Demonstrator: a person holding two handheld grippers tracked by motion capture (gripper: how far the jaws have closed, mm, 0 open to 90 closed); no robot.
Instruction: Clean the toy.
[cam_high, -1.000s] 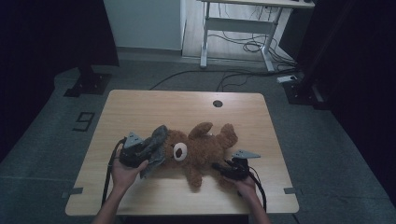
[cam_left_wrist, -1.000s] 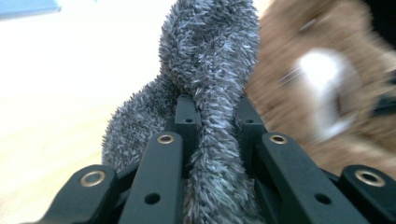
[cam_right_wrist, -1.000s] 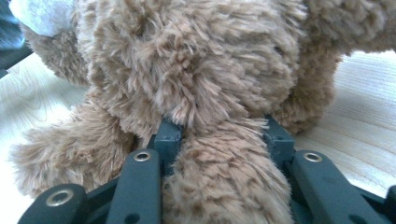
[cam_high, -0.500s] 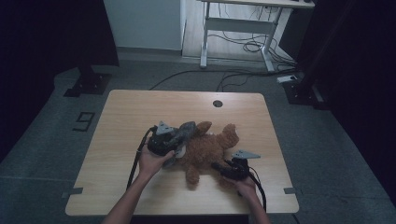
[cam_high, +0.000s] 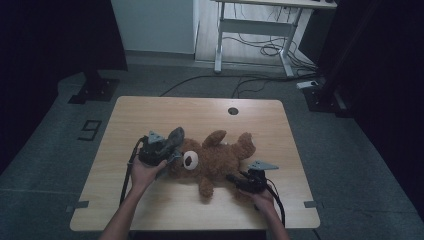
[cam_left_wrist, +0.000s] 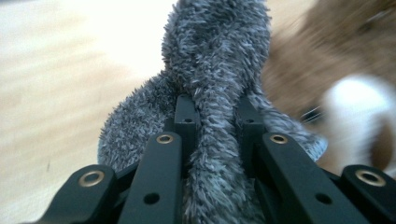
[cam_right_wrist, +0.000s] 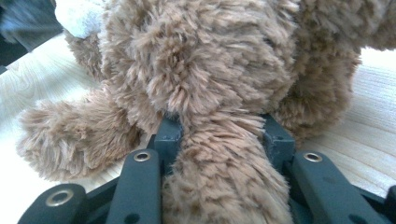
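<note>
left gripper clamps grey cloth | right gripper clamps teddy bear leg

Each hand-held black two-jaw gripper, left and right, carries a grey three-cornered plate on top and trails a black cable. Brass-ringed screw holes dot the matte black jaws. Forearms are unsleeved.

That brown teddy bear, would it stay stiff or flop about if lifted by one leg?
Probably flop: the teddy bear lies sprawled, limbs splayed. Its plush leg squeezes narrow between the right gripper jaws, so it seems soft and light. It is unlikely to slip or roll.
</note>
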